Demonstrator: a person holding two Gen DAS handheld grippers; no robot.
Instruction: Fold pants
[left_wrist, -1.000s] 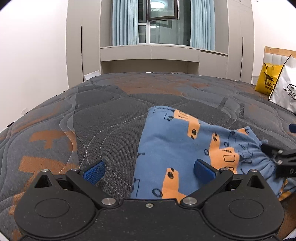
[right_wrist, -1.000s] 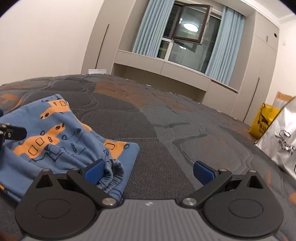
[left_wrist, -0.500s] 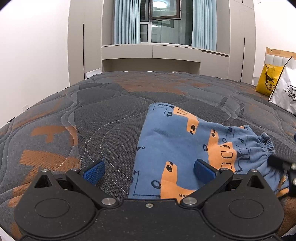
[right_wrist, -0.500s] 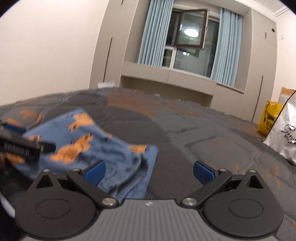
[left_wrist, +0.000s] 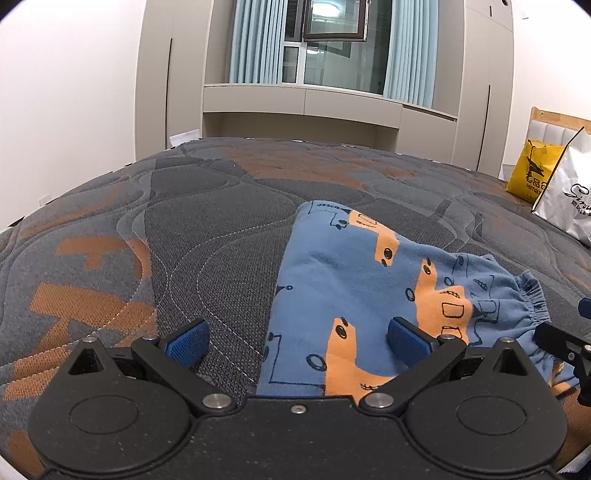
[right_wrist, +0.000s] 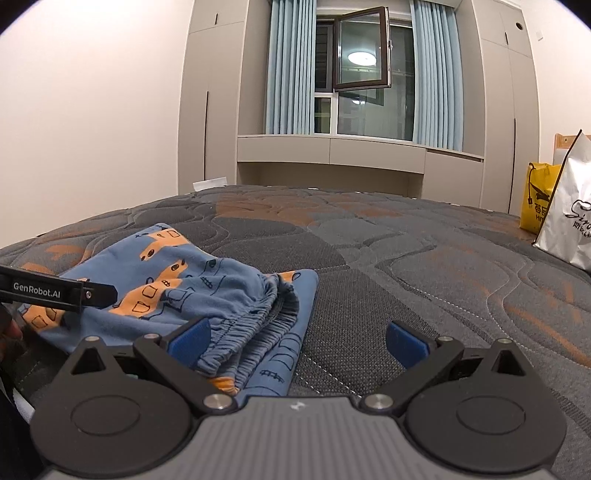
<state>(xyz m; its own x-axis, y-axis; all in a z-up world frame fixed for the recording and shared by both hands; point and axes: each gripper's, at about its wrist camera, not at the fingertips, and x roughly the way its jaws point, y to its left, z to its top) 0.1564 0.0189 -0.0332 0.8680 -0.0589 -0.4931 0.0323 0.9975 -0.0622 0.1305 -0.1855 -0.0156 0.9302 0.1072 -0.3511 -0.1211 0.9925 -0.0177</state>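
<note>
From your left wrist camera, your left gripper (left_wrist: 295, 341) has its jaws spread wide and holding nothing; the folded pants (left_wrist: 369, 295), soft blue knit with orange printed shapes, lie on the mattress (left_wrist: 184, 229) under and ahead of the right-hand finger, while the left-hand finger sits over bare quilted fabric. The gathered elastic waistband (left_wrist: 528, 295) bunches to the right of the jaws, just beside the black tip of your right gripper (left_wrist: 565, 343) at the frame edge. A yellow bag (left_wrist: 532, 173) and a white bag (left_wrist: 569, 195) stand far right, well apart; ahead and left the grey-and-orange stitched surface is open to its edge. From your right wrist camera, your right gripper (right_wrist: 295, 341) is also spread and empty; the pants (right_wrist: 177, 280) lie left of and ahead of the jaws, ruffled waistband (right_wrist: 258, 325) touching the left-hand finger. Your left gripper (right_wrist: 59, 290) reaches in from the left over the cloth. Open mattress (right_wrist: 424, 266) runs ahead and right toward both bags (right_wrist: 565, 206).
</note>
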